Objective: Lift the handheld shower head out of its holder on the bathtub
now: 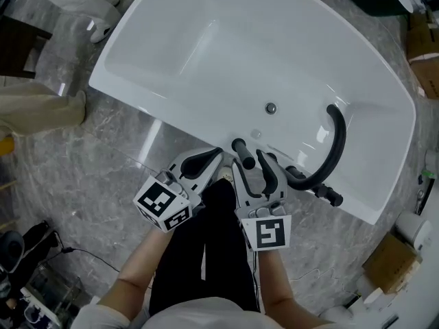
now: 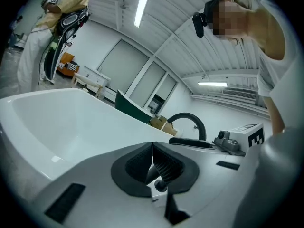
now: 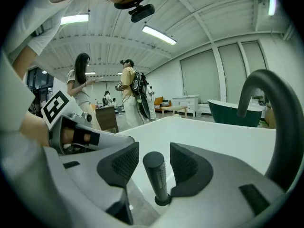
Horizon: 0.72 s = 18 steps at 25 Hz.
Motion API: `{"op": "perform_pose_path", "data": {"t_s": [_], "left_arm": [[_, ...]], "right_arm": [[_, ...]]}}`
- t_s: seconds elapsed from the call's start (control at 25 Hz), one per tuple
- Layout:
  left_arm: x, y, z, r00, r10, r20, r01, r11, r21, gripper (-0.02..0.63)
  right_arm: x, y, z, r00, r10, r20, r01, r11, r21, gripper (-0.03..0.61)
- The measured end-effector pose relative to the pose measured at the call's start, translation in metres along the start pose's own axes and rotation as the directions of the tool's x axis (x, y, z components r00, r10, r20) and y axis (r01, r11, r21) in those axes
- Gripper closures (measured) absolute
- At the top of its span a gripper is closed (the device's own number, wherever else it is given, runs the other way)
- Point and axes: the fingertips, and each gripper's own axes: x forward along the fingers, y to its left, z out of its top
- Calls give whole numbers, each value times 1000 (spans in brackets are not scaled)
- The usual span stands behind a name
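Pre-grasp step, lift not yet begun. Handheld shower head (image 1: 239, 148), a short black stick, upright in its holder (image 3: 162, 201) on the near rim of the white bathtub (image 1: 206, 43), just left of the foot of the black arched faucet spout (image 1: 336, 142). Right gripper (image 1: 252, 164) straddling the stick: pads (image 3: 126, 163) apart, one on each side, gap showing on both sides in the right gripper view, so no contact yet. Stick roughly centred between them, top end level with the pad tops, textured grip band facing the pads. Left gripper (image 1: 206, 160) just beside the right one at the same rim, to the left of the stick; fingers together, pad against pad, nothing clamped between. Probably idle for this step. Tub dry-looking, only a drain (image 1: 271, 107) on its floor. Hose under the holder: cannot tell, hidden. Next move, as a guess: squeeze the right pads onto the textured band at mid-height, confirm a firm pinch, then pull straight up along the stick's own axis until the lower end clears the socket. Worth watching: round, narrow handle, so likely to twist or slip if pinched off-centre; any tilt likely to bind it in the socket; spout near on the right, so little room for sideways drift.
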Motion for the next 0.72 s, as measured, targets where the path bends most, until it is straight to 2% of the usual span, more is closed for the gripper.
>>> {"op": "perform_pose_path", "data": {"t_s": [0.12, 0.48, 0.72], "left_arm": [[6, 10, -12, 1000, -7, -13, 7, 1000, -5, 603], [21, 35, -34, 1000, -3, -22, 2, 1000, -26, 603], [26, 42, -47, 999, -5, -34, 3, 999, -46, 603]], "right_arm": [[9, 0, -16, 1000, -5, -12, 4, 999, -37, 390], [30, -6, -49, 999, -9, -33, 7, 999, -34, 390], [43, -9, -69, 998, -3, -66, 3, 1000, 8, 391]]}}
